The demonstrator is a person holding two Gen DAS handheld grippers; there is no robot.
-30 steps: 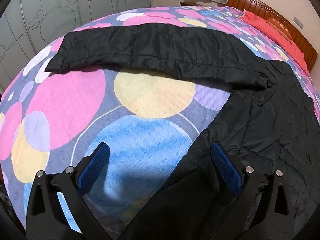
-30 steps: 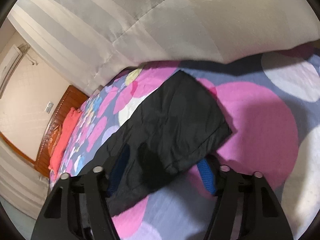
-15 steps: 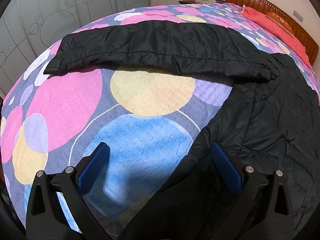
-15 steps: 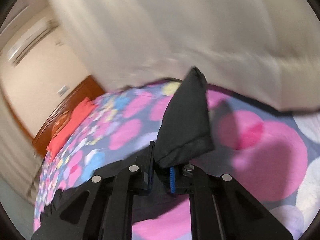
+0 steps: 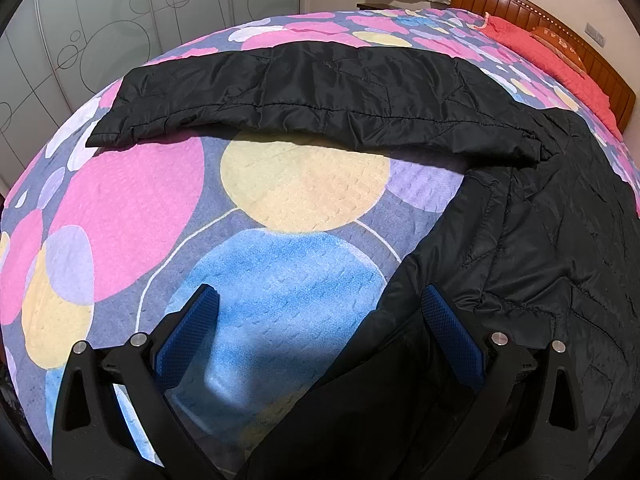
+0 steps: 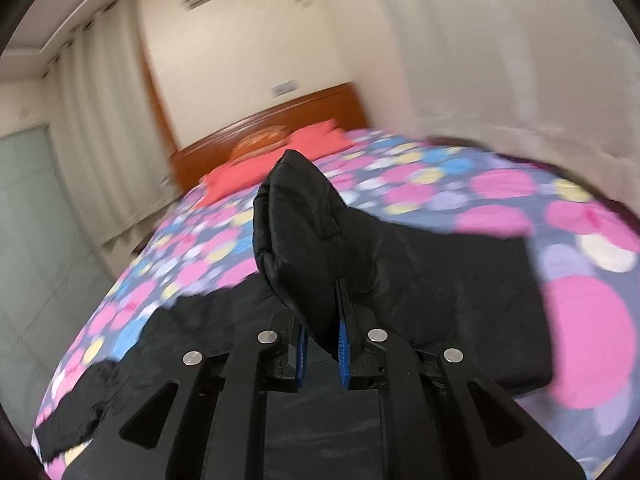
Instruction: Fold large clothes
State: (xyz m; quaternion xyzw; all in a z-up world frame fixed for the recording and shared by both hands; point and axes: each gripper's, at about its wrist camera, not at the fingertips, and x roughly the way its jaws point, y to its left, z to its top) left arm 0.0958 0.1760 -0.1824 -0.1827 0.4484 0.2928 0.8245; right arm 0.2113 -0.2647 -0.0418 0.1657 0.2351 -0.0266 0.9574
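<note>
Black quilted jacket spread on a bed covered by a spotted blanket of pink, yellow and blue circles. Jacket body toward the wooden headboard side of the left wrist view; one sleeve stretched flat across the blanket, away from the headboard, cuff end nearest the patterned wardrobe doors. Left hand-held gripper above the jacket's lower edge, blue pads wide apart, nothing pinched, fabric lying under the right-hand pad. Right hand-held gripper narrow, clamped on the other sleeve's cuff, cuff raised off the blanket and standing up toward the headboard. Red pillows against the headboard. Right wrist view motion-blurred.
</note>
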